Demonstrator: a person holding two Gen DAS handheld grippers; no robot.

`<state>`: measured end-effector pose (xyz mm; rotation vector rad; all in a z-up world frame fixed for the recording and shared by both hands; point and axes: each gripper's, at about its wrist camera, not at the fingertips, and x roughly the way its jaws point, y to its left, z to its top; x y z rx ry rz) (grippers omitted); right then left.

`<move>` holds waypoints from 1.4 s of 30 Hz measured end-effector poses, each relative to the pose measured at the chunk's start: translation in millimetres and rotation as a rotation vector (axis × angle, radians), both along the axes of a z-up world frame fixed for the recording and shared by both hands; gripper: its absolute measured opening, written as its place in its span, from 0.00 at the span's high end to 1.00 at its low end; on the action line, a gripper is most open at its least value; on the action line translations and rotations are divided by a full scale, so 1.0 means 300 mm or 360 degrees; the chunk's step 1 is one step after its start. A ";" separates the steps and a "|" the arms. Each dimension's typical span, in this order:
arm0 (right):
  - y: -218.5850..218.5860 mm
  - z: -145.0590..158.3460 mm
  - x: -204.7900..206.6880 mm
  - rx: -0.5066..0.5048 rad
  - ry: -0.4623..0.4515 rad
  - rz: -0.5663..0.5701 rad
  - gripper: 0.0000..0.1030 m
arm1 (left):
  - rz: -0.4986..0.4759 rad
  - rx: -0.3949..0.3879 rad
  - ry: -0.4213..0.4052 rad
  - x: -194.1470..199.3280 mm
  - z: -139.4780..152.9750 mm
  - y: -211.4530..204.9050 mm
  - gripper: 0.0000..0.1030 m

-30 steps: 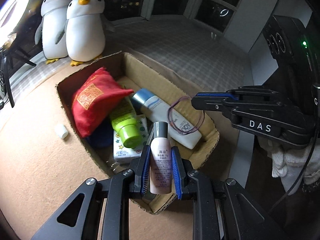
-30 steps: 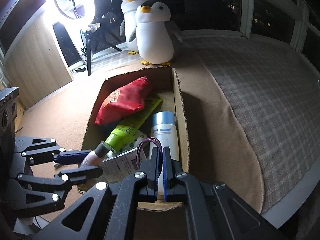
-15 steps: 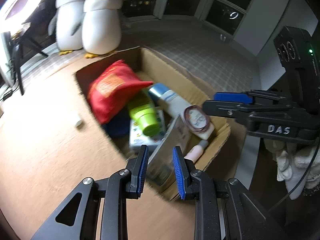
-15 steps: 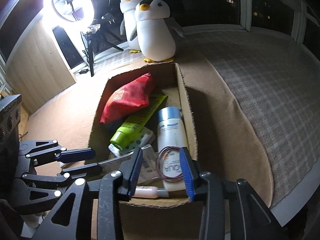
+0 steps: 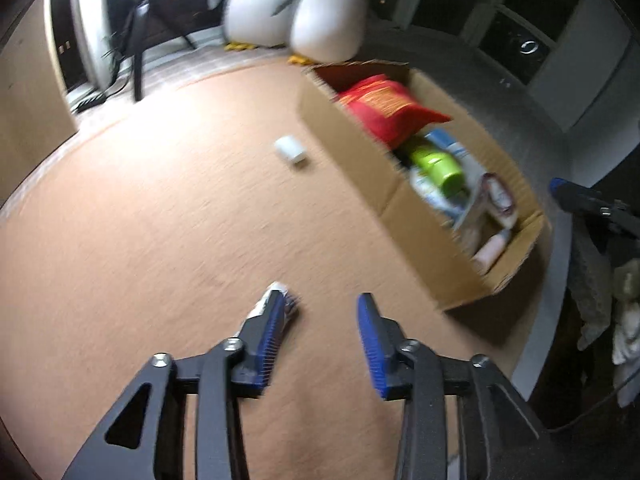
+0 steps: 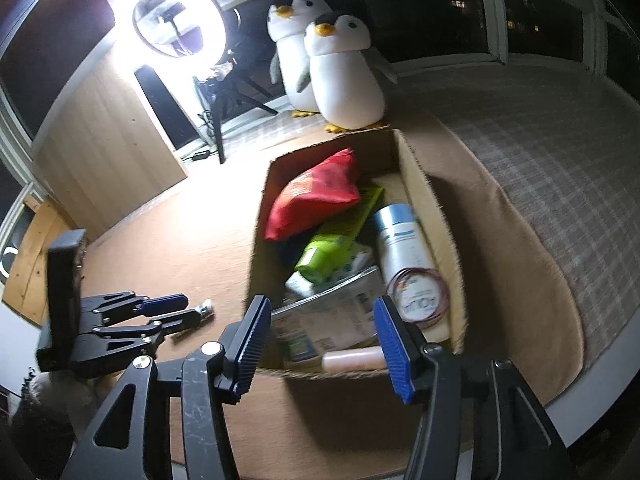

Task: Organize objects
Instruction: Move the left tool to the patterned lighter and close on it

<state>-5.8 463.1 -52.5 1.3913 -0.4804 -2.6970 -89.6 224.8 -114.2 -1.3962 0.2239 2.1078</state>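
The cardboard box [image 6: 425, 200] holds a red pouch [image 6: 316, 196], a green tube [image 6: 326, 254], a white-and-blue bottle [image 6: 402, 244] with a purple hair loop [image 6: 418, 292] lying on it, and a pink bottle [image 6: 352, 360] on its side at the near end. My right gripper [image 6: 322, 312] hangs over that near end, its jaws opening with nothing between them. My left gripper [image 5: 320, 300] is over the brown mat, left of the box [image 5: 360, 152], its jaws opening and empty. A small tube [image 5: 289, 303] lies on the mat beside its left finger.
A small white object [image 5: 291, 151] lies on the mat near the box's left wall. Two plush penguins [image 6: 344, 76] stand behind the box. A ring light [image 6: 176, 20] on a tripod stands at the back left. The mat's edge drops off on the right.
The left gripper let the pink bottle go into the box, then swung left over the mat. The right gripper opened, left the purple loop on the white bottle and drew back a little.
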 end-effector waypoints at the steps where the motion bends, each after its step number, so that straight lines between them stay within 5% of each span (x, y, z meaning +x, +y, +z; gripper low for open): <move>1: -0.013 0.001 0.004 -0.0004 -0.0001 0.0004 0.50 | 0.0019 -0.0011 -0.0001 0.001 -0.008 -0.023 0.55; 14: -0.206 -0.009 0.048 0.0012 -0.0002 0.0132 0.42 | 0.0036 -0.0117 0.0035 0.005 -0.071 -0.086 0.47; 42: -0.243 -0.040 0.064 0.0000 -0.0082 0.0085 0.42 | 0.0020 -0.0191 0.0043 -0.057 -0.141 -0.065 0.51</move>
